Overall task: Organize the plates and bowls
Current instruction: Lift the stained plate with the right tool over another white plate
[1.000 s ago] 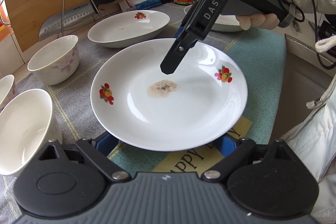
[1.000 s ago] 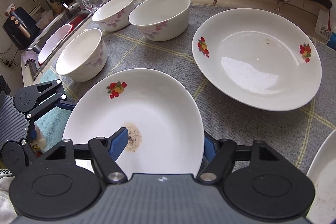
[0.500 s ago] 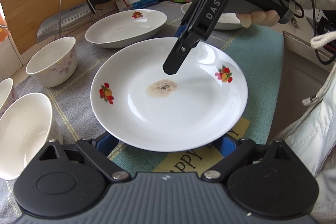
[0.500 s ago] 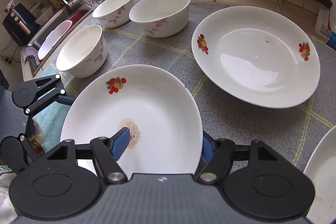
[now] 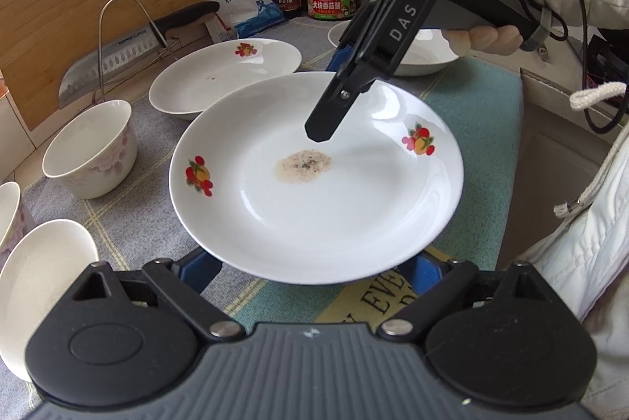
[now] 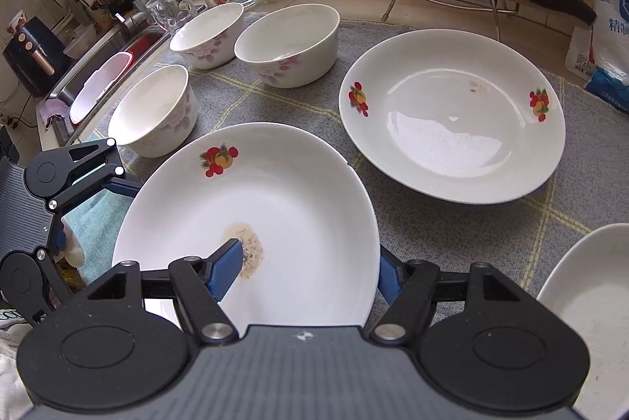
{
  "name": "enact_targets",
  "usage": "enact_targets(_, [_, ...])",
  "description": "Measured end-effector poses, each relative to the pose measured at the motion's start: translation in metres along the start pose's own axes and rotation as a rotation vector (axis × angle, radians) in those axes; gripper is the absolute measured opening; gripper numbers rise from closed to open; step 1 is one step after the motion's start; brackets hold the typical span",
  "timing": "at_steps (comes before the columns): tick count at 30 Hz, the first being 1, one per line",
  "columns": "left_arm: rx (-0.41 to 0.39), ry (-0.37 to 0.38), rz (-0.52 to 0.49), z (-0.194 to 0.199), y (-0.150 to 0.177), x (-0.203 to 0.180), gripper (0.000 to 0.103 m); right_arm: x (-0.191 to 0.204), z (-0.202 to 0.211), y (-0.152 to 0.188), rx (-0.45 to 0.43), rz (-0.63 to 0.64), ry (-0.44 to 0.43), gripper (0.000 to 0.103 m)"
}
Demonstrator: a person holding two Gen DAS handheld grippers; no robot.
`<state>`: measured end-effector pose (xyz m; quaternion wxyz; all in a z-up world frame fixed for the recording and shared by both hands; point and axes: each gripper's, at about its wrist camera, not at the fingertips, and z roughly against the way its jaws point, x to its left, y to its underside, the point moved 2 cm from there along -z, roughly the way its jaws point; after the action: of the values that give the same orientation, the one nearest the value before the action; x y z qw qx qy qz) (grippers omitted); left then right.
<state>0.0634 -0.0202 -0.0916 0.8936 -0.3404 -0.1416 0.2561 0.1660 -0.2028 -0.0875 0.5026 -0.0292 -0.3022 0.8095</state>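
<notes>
Progress: early, as I judge it. Nothing is stacked. I count three plates, all separate on the tabletop [image 6: 432, 235]: the stained plate [image 5: 314, 199] mid-frame, a second plate [image 6: 452, 121] at right-centre of the right wrist view, and a third plate [image 6: 585, 306] cut off at its lower right edge. There are three bowls, also single: the near bowl [image 6: 157, 109] at left, the far-left bowl [image 6: 208, 34] and the far-middle bowl [image 6: 289, 44] at upper centre. The two far bowls stand just beside each other and none are nested. Left to do: stack the plates, nest the bowls. The stained plate looks like the first item to go, probably onto the second plate.

My right hand-held gripper [image 6: 306, 274] straddles the rim of the stained plate. One blue finger sits over the inside of the plate by the brown stain [image 6: 245, 251], and the other is outside the rim at lower right. The jaws are apart with the rim between them. I see no clamp yet, and in the left wrist view the inner fingertip casts a shadow on the plate, so it looks to be just above it.

My left hand-held gripper [image 5: 310, 274] is at the opposite rim, bottom of the left wrist view. Its jaws are spread wide and not gripping. Both blue fingers go under the plate's near edge, tips hidden. I cannot tell if the plate rests on them or on the cloth.
</notes>
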Motion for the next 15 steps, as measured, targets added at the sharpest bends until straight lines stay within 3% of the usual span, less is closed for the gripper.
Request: enact_targets(15, [-0.037, 0.064, -0.101, -0.027, -0.049, -0.006, 0.095, -0.037, 0.048, 0.019, -0.075, -0.056, 0.081, 0.075])
